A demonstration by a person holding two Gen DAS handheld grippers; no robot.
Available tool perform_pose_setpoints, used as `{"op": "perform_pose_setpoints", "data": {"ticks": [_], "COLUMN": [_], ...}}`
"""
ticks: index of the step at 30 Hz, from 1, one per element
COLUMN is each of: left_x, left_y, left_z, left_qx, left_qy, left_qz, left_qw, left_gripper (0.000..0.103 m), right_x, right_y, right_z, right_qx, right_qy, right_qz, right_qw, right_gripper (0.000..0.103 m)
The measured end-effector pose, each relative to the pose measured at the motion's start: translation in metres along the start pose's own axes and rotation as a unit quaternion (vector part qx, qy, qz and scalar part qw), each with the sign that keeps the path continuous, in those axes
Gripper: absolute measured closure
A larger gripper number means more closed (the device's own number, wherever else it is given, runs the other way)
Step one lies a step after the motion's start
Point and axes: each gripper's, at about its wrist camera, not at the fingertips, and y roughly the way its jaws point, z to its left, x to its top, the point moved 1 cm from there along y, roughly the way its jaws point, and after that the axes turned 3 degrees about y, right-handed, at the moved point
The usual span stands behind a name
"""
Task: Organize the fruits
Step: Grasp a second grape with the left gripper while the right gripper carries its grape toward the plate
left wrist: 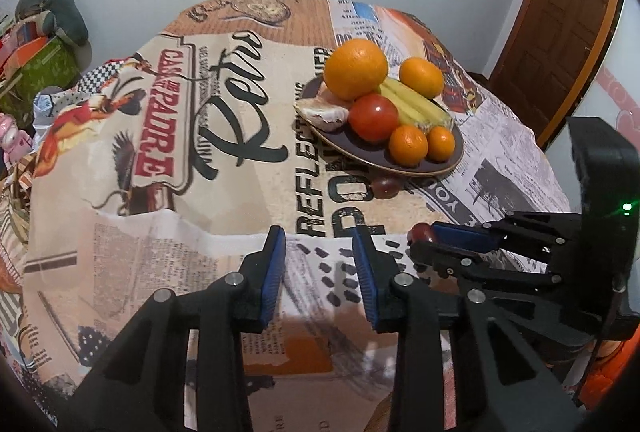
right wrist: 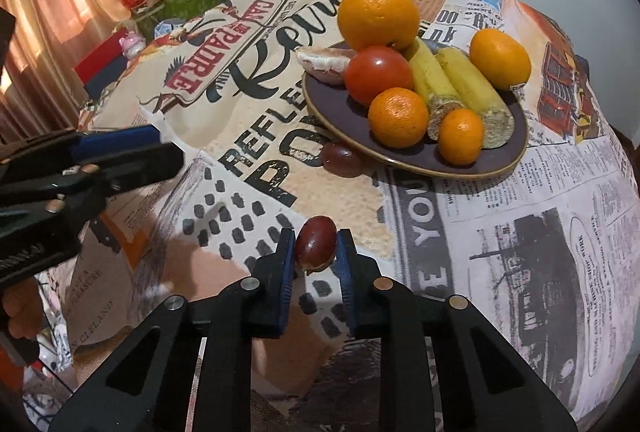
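The right gripper (right wrist: pixel 315 247) pinches a small dark-red oval grape (right wrist: pixel 315 242), the dark fruit-laden plate (right wrist: pixel 516 146) ahead and slightly right of it, while the left gripper (left wrist: pixel 320 260) hangs open, empty.

A: What's blocked on the plate (right wrist: pixel 412 156)?

B: The big orange (right wrist: pixel 378 14) and tomato (right wrist: pixel 378 74) cover the far ends of the bananas (right wrist: pixel 448 76). A peeled piece (right wrist: pixel 324 62) sits half behind the tomato. In the left view a second grape (left wrist: pixel 385 186) is tucked under the plate's near rim, part shaded.

A: And the held grape (left wrist: pixel 422 231)?

B: From the left view only a sliver shows behind the right gripper (left wrist: pixel 428 238). In the right view, pads (right wrist: pixel 286 256) cover its sides.

A: Edges?

B: The door (left wrist: pixel 560 28) and the left-side clutter (left wrist: pixel 36 44) are cut off. The sticker (right wrist: pixel 516 86) on the far orange (right wrist: pixel 500 58) is too small to read.
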Motion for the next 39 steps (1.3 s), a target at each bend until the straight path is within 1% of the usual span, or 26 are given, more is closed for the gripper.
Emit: {"op": "perform_pose_setpoints", "data": {"ticks": [3, 9, 12, 15, 24, 26, 28, 29, 30, 35, 39], "left_x": [0.004, 0.015, 0.021, 0.025, 0.037, 0.037, 0.038, 0.038, 0.038, 0.036, 0.034], "left_y": [0.008, 0.031, 0.046, 0.061, 0.083, 0.085, 0.088, 0.088, 0.088, 0.085, 0.078], "left_z": [-0.005, -0.022, -0.03, -0.038, -0.047, -0.046, -0.045, -0.045, -0.045, -0.049, -0.047], "left_qx": [-0.005, -0.011, -0.016, -0.021, -0.027, -0.026, -0.025, -0.029, -0.034, -0.028, -0.027], "left_qy": [0.003, 0.015, 0.018, 0.024, 0.032, 0.031, 0.03, 0.028, 0.027, 0.038, 0.038], "left_qz": [0.011, 0.032, 0.045, 0.056, 0.062, 0.06, 0.058, 0.057, 0.055, 0.049, 0.045], "left_qw": [0.9999, 0.9993, 0.9987, 0.9979, 0.9972, 0.9974, 0.9975, 0.9976, 0.9975, 0.9977, 0.9979], "left_gripper": [0.068, 0.068, 0.062, 0.062, 0.062, 0.063, 0.07, 0.071, 0.075, 0.076, 0.076], "right_x": [0.001, 0.004, 0.004, 0.006, 0.012, 0.012, 0.012, 0.012, 0.012, 0.013, 0.014], "right_y": [-0.006, -0.022, -0.031, -0.035, -0.038, -0.037, -0.036, -0.035, -0.035, -0.034, -0.036], "right_z": [-0.008, -0.036, -0.052, -0.063, -0.083, -0.086, -0.087, -0.088, -0.089, -0.091, -0.093], "right_qx": [0.003, -0.006, -0.019, -0.03, -0.027, -0.026, -0.025, -0.024, -0.024, -0.026, -0.029], "right_qy": [0.007, 0.034, 0.045, 0.049, 0.063, 0.065, 0.066, 0.066, 0.067, 0.069, 0.072], "right_qz": [-0.009, -0.032, -0.044, -0.051, -0.064, -0.065, -0.064, -0.064, -0.064, -0.063, -0.066], "right_qw": [1.0, 0.999, 0.998, 0.997, 0.996, 0.995, 0.995, 0.995, 0.995, 0.995, 0.995], "right_gripper": [0.084, 0.084, 0.084, 0.084, 0.084, 0.084, 0.084, 0.084, 0.084, 0.084, 0.084]}}
